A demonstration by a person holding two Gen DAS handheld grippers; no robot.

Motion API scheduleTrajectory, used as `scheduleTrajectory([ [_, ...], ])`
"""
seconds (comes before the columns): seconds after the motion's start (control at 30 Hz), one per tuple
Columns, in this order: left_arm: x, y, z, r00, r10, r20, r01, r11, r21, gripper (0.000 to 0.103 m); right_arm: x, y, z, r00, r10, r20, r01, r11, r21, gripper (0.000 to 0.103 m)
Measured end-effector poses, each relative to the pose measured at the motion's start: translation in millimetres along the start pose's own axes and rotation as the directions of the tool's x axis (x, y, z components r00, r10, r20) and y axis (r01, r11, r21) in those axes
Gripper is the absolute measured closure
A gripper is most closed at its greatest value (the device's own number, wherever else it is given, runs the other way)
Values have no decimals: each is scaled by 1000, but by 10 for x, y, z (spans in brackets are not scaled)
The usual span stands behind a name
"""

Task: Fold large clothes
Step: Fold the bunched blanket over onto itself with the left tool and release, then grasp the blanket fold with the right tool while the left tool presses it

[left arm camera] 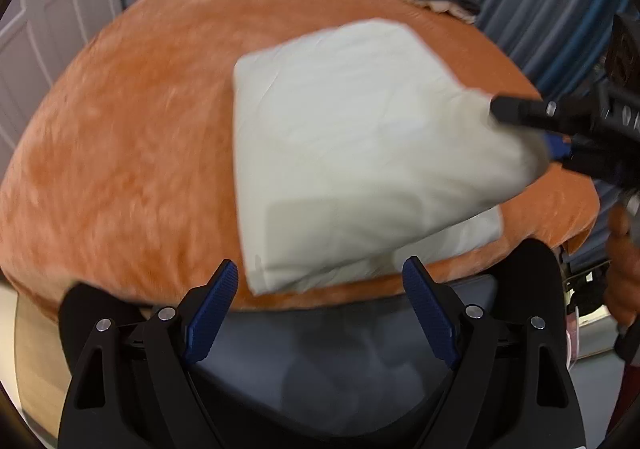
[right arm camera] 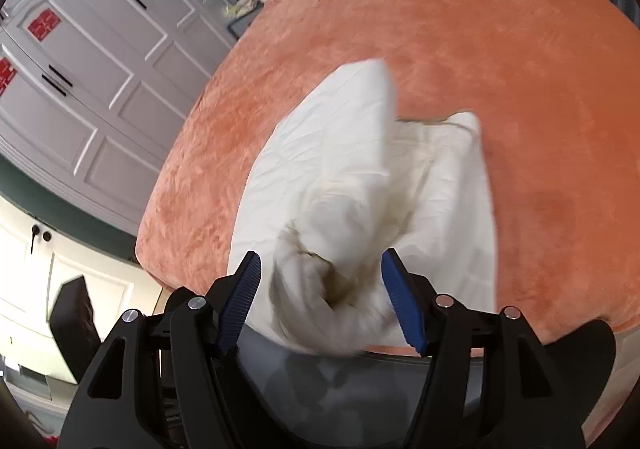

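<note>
Blue-padded fingers (left arm camera: 212, 313) of the left claw (left arm camera: 320, 313) are spread wide with nothing between them. A folded white garment (left arm camera: 352, 153) is laid flat on the orange bed (left arm camera: 140, 129) near its front edge. Its bunched corner sits between the parted pads of the right claw (right arm camera: 320, 301), apparently released so the fold can settle.

A plain white cloth (left arm camera: 352, 153) lies on an orange plush bedspread (left arm camera: 132, 153), beside white panelled wardrobe doors (right arm camera: 100, 61).
</note>
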State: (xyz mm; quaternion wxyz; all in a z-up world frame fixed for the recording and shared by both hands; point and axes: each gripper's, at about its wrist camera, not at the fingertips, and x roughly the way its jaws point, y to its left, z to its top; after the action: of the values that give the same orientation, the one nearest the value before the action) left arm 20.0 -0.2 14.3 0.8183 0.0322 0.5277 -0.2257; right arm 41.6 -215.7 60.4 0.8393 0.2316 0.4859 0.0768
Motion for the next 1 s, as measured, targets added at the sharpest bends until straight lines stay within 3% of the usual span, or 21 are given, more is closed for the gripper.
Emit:
scheduleTrajectory([
  [0.03, 57, 23, -23, 1000, -7, -9, 7, 1000, -1, 22, 67, 14, 28, 1000, -1, -16, 1, 1000, 0, 43],
  [0.07, 93, 32, -37, 1000, -6, -12, 6, 1000, -2, 22, 129, 29, 60, 1000, -6, -31, 6, 1000, 1, 50],
  [0.1, 142, 35, -52, 1000, -5, -10, 5, 1000, 2, 22, 169, 46, 88, 999, -13, -40, 13, 1000, -8, 59],
  [0.13, 192, 31, -60, 1000, -2, -8, 3, 1000, 13, 22, 183, 63, 113, 999, -26, -38, 25, 999, -24, 77],
  [0.17, 225, 37, -73, 1000, 5, -11, -5, 1000, 19, 22, 153, 60, 145, 999, -26, -26, 25, 999, -35, 83],
  [0.27, 326, -6, -42, 999, 32, -7, -32, 998, 49, 24, -88, 16, 207, 999, -7, 41, 8, 999, -33, 85],
  [0.37, 387, -53, 21, 996, 89, 12, -89, 993, 79, 34, -316, -118, 152, 989, -105, 100, 109, 994, -33, 85],
  [0.57, 599, -97, 104, 996, 71, -58, -67, 995, 75, 48, 2, -507, -246, 949, -313, 21, 314, 949, -26, 85],
  [0.63, 679, -143, 75, 993, 79, -88, -72, 994, 78, 54, 153, -594, -369, 942, -335, 2, 335, 942, -29, 85],
  [0.77, 774, -154, 36, 990, 85, -108, -79, 995, 56, 55, 366, -673, -485, 931, -363, -19, 362, 931, -41, 84],
  [1.0, 884, -197, -28, 988, 113, -104, -107, 992, 60, 55, 563, -800, -574, 935, -354, -9, 353, 935, -39, 82],
])
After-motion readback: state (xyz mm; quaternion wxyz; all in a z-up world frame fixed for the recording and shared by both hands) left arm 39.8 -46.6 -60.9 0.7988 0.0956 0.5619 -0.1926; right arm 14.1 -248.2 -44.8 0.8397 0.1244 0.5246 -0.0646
